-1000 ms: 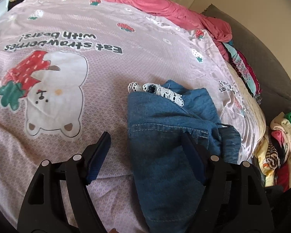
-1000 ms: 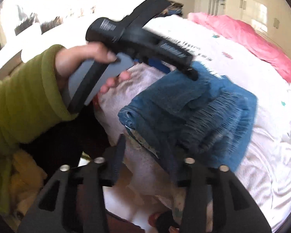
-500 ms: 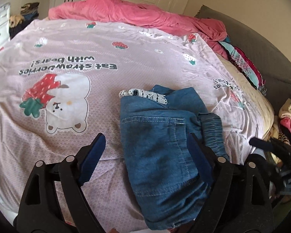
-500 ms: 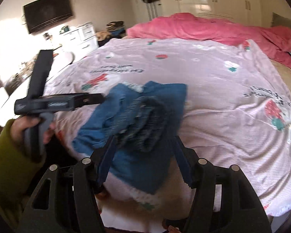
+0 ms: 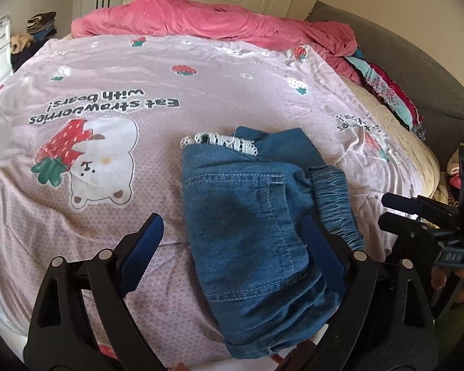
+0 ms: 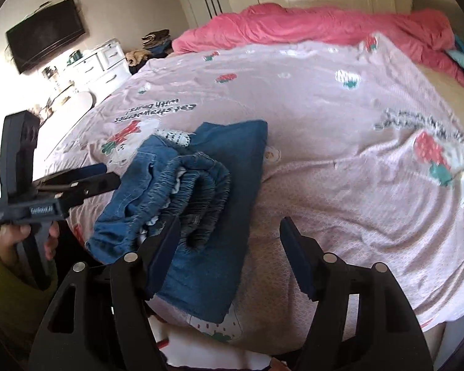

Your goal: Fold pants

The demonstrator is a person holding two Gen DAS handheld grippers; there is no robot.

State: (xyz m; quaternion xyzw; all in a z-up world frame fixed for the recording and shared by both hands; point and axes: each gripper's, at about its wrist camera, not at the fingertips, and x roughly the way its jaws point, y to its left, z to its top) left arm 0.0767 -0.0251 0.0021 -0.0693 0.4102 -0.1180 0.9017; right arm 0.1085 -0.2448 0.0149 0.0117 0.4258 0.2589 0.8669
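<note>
The folded denim pants [image 5: 256,216] lie in a bundle near the front edge of the bed, on a pink quilt [image 5: 201,92] printed upside down with "Eat strawberries with bears!" beside a bear and strawberry. The left gripper [image 5: 232,238] has just been opening; its jaws stand wide, gripping nothing. The right gripper [image 6: 230,241] has also been opening and holds nothing, pants just beside its left finger.

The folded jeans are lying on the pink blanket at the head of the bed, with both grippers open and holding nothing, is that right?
Not quite. The jeans lie on the lilac bear-and-strawberry sheet near the bed's front edge, not on the pink blanket; the left wrist view shows it. The left gripper and right gripper are indeed open and holding nothing.
</note>
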